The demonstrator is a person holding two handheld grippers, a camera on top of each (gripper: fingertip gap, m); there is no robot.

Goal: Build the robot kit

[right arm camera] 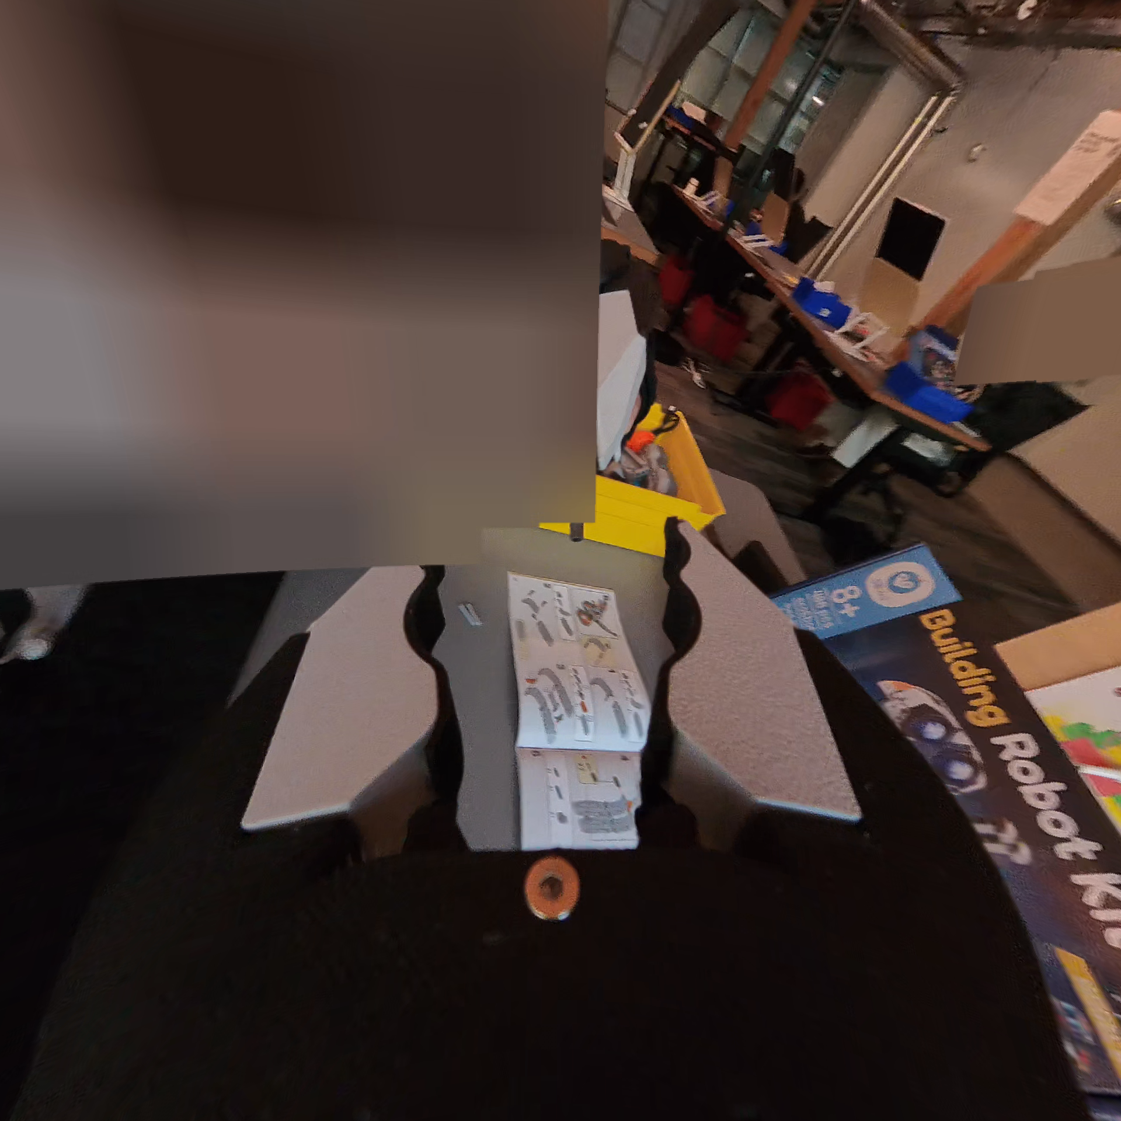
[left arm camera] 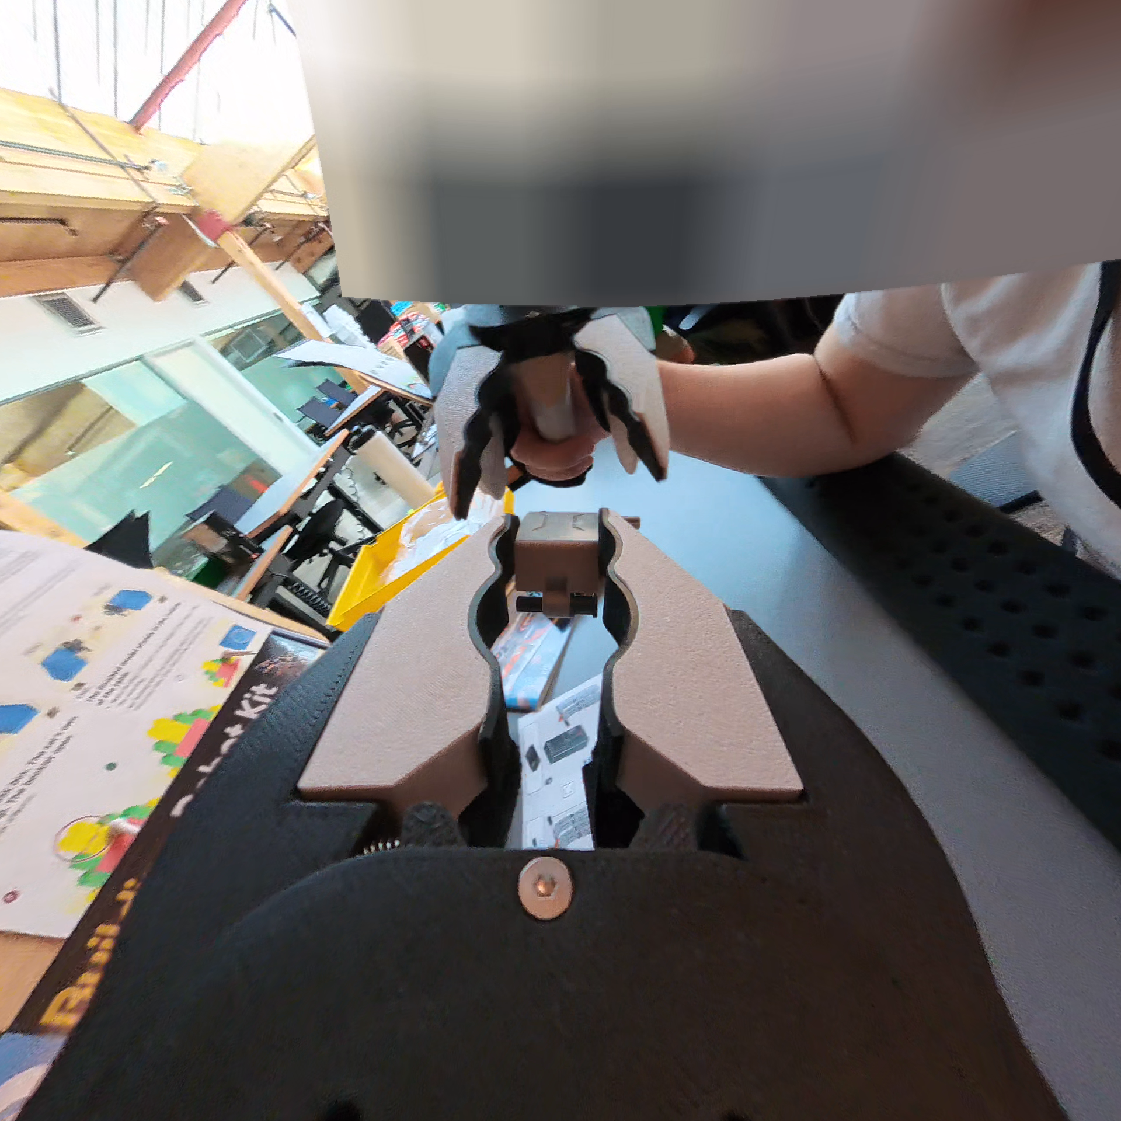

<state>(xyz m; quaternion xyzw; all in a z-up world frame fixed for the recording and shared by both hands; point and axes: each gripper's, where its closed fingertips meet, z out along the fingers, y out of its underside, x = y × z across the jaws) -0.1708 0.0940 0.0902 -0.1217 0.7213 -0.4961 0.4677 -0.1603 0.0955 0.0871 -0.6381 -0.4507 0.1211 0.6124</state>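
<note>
My left gripper (left arm camera: 555, 534) is shut on a small grey-brown block (left arm camera: 555, 555) with black pins sticking out of its underside, held above the grey table (left arm camera: 758, 606). My right gripper (right arm camera: 549, 582) is open and empty, with its jaws wide apart. It hovers over a folded instruction leaflet (right arm camera: 576, 667) on the table. In the left wrist view the right gripper (left arm camera: 558, 482) faces the left one just beyond the block, held by a person's hand (left arm camera: 549, 452). The leaflet also shows below the left fingers (left arm camera: 558, 770).
A yellow bin (left arm camera: 388, 564) holding plastic bags stands at the table's far edge (right arm camera: 655, 503). A dark kit box (right arm camera: 970, 728) lies to the side, with a printed sheet of coloured brick pictures (left arm camera: 91, 697) on it. A small grey piece (right arm camera: 470, 614) lies by the leaflet. A black perforated panel (left arm camera: 970, 606) runs along the right. My two grippers' fingertips are within a few centimetres of each other. Left tips and right tips are each some 25 centimetres from the black perforated panel (left arm camera: 970, 606).
</note>
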